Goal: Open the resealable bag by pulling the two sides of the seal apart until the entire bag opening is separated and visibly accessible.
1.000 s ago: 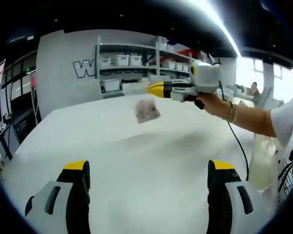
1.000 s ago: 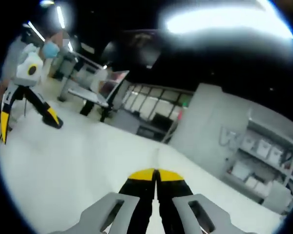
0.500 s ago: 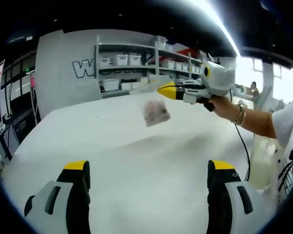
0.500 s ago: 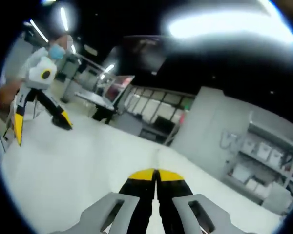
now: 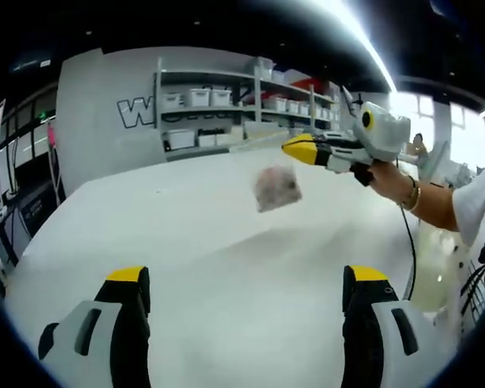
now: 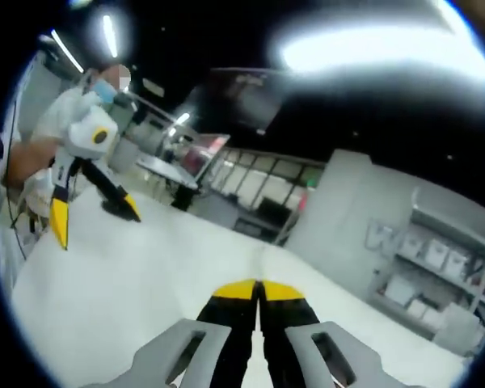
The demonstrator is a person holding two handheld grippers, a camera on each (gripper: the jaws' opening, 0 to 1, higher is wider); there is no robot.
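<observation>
Jaws of my left gripper (image 5: 241, 301) stand wide apart, low over the white tabletop (image 5: 210, 242). Farther off, my right gripper (image 5: 293, 148) pinches the top edge of the small clear resealable bag of pinkish contents (image 5: 276, 187), which dangles above the table. I judge one-sided grip risky: bag may swing or slip.

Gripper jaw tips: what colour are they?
Yellow, on black jaws; clearest on the right gripper in its own view.

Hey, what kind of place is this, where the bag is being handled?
Probably a lab or workshop, not a home: metal shelving stacked with white storage bins, a large white worktable, and a wall of dark windows beyond it.
</observation>
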